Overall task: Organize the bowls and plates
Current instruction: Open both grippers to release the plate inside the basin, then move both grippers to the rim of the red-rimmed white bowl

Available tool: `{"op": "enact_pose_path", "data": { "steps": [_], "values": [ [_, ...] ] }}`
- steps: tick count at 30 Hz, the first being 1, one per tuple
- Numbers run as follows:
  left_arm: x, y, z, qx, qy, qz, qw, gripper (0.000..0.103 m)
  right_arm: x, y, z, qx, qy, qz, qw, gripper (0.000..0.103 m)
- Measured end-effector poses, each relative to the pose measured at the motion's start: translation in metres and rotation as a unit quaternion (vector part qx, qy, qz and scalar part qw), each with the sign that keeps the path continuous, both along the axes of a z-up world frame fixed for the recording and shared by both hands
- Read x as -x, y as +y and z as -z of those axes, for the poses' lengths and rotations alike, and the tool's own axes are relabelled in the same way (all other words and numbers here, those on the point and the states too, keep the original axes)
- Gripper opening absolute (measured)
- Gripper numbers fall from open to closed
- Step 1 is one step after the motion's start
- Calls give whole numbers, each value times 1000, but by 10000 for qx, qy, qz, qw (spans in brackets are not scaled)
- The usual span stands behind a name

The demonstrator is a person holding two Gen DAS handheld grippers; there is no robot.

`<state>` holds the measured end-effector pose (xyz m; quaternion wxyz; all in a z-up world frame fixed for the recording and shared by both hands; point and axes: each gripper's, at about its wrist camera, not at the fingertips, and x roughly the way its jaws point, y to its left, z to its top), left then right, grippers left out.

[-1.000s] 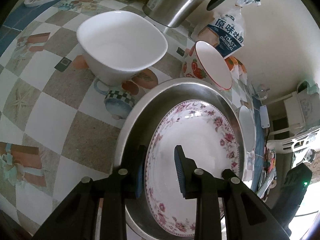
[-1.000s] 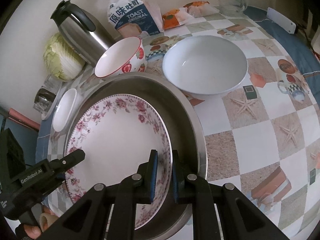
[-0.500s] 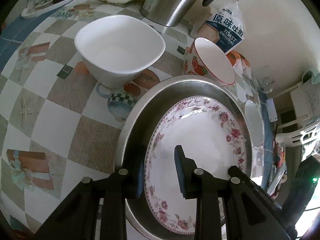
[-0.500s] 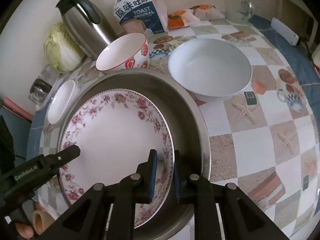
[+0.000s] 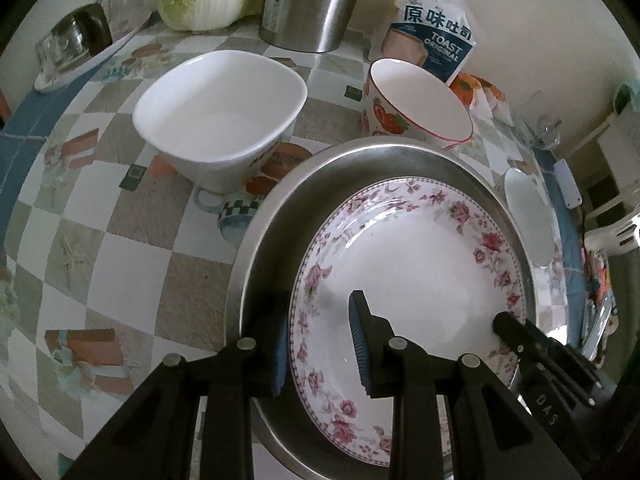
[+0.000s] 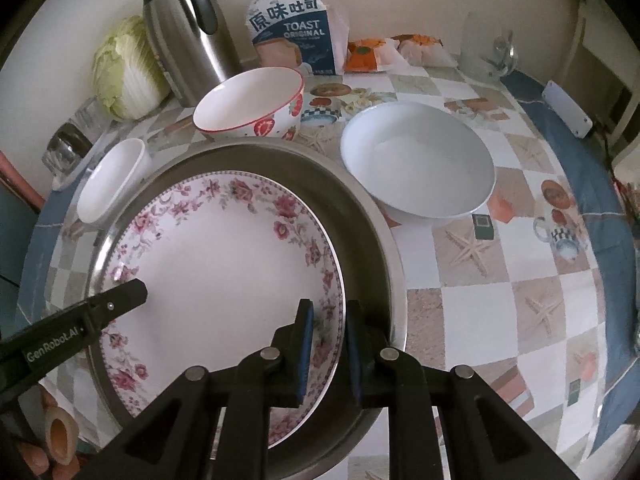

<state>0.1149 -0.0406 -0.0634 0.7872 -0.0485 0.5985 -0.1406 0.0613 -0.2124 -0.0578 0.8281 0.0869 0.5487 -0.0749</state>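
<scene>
Nearest the cameras, the left gripper point(image 5: 320, 340) straddles the near rim of the white plate with a pink rose border point(image 5: 408, 264), its pads spread fairly wide with the rim between them and not visibly clamped. On the opposite side the right gripper point(image 6: 326, 344) has its blue pads drawn narrow around the plate's rim, apparently pinching it. The plate lies inside the large round stainless-steel basin point(image 6: 372, 216), which sits on the checkered tablecloth point(image 6: 472, 304).

Just beyond the basin stand the round bowl with strawberry print and red rim point(image 6: 250, 104), the wide plain white bowl point(image 6: 418, 160) and the small white bowl point(image 6: 110, 180), each apart from the others, none nested. Farther back, by the wall, are a steel thermos jug point(image 6: 188, 28), a bag of toast bread point(image 6: 296, 36) and a napa cabbage point(image 6: 124, 68).

My judgement: the task is at an early stage, with the plate in the basin and three bowls left to stack or gather
</scene>
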Motion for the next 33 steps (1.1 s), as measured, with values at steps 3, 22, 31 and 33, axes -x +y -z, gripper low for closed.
{"op": "enact_pose_path", "data": {
  "steps": [3, 22, 31, 33],
  "values": [
    [2, -5, -3, -217, -119, 94, 9997, 30, 0, 1, -3, 179, -13, -38, 9998, 19],
    [11, -11, -47, -278, -972, 121, 9948, 62, 7, 1, -36, 617, -547, 17, 9966, 22],
    [7, -1, -47, -515, -1049, -223, 9929, 84, 9, -1, -42, 567, -791, 46, 9952, 65],
    [7, 2, -46, -528, -1051, -294, 9926, 84, 9, -1, -42, 556, -812, 54, 9951, 72]
  ]
}}
